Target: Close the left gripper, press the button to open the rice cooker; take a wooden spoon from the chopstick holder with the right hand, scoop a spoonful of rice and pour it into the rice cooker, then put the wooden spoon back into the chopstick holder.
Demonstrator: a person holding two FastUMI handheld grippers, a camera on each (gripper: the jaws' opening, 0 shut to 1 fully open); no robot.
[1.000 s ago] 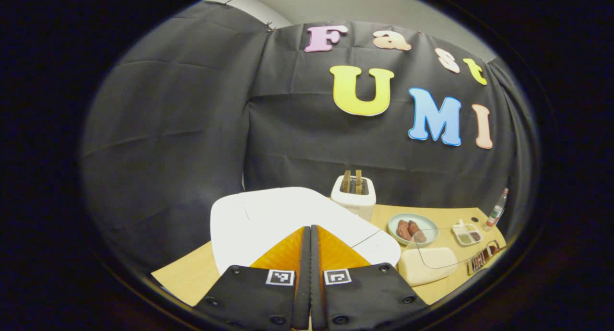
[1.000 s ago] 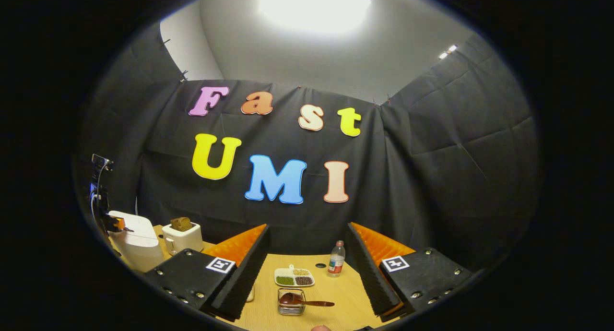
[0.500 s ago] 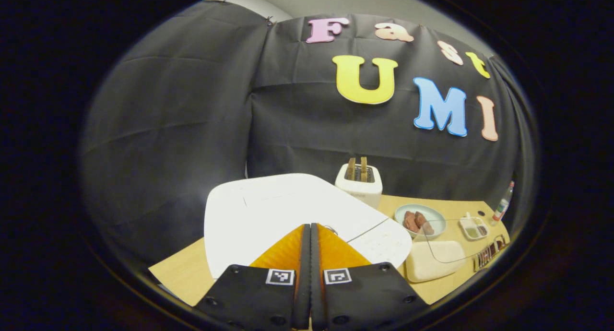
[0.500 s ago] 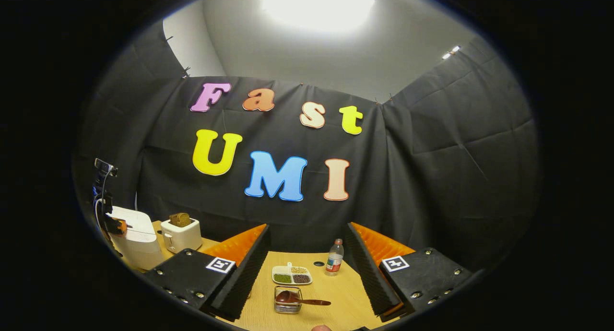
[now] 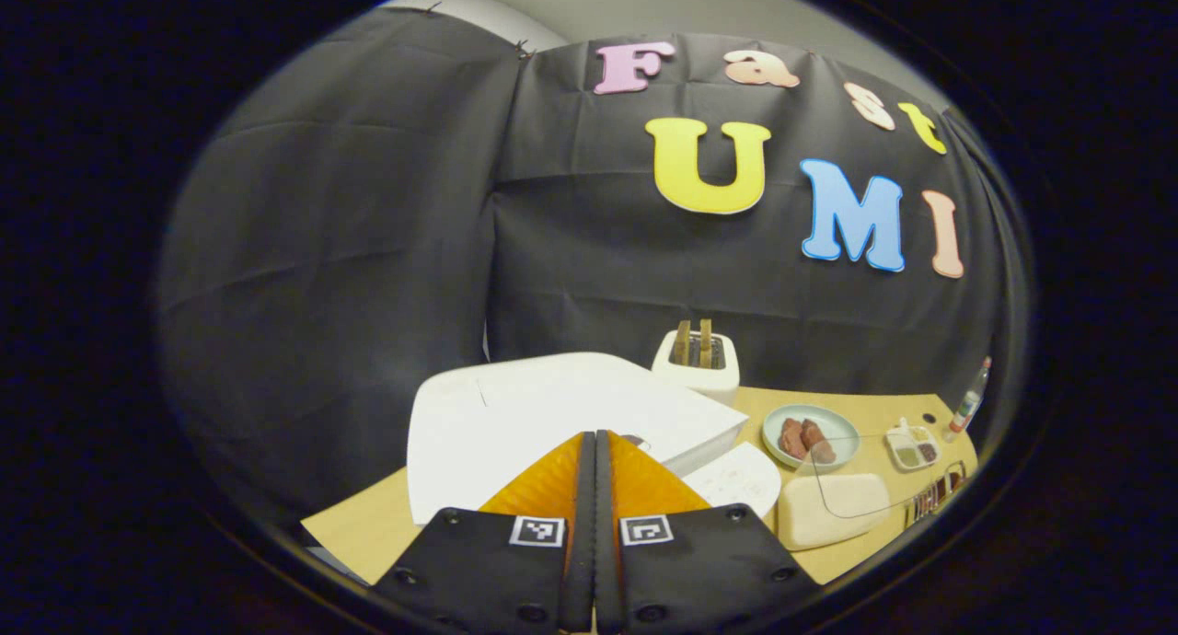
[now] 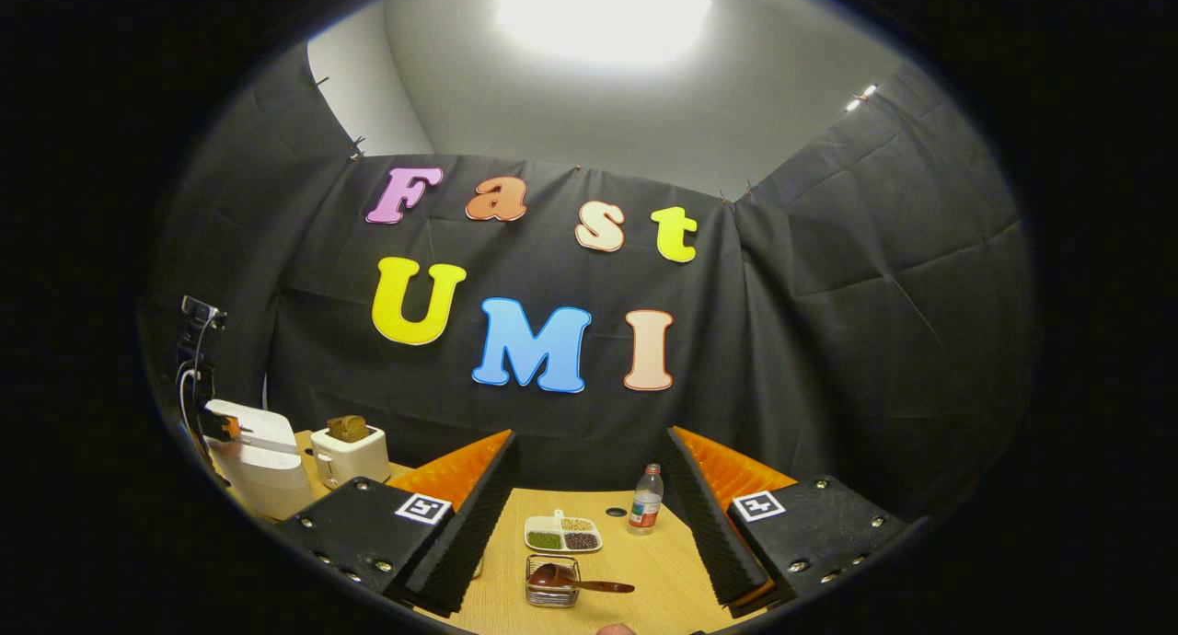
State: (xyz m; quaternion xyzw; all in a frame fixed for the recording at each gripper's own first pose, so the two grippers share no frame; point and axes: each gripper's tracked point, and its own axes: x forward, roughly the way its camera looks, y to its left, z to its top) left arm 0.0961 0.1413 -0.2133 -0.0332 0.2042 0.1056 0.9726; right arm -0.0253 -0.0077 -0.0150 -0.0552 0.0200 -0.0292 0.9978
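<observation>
My left gripper [image 5: 594, 444] is shut with nothing in it, its tips over the front of the white rice cooker [image 5: 515, 412]. The cooker's lid stands slightly raised, with a dark gap above its front panel [image 5: 736, 477]. In the right gripper view the cooker [image 6: 262, 456] is at far left, with the left gripper [image 6: 221, 424] at its lid. A wooden spoon [image 6: 578, 580] lies across a wire chopstick holder [image 6: 550, 591] on the table. My right gripper [image 6: 589, 525] hangs open above and just behind it, holding nothing.
A white toaster [image 5: 697, 365] with bread stands behind the cooker. To its right sit a plate of meat [image 5: 833, 425], a cream container [image 5: 828, 511], a divided dish [image 6: 563, 534] of grains and a small bottle [image 6: 646, 499]. The wooden table [image 6: 644, 571] ends at the cloth wall.
The cooker's lid has popped up a crack at the front. My left gripper has lifted slightly, still shut. The right gripper has barely moved.
</observation>
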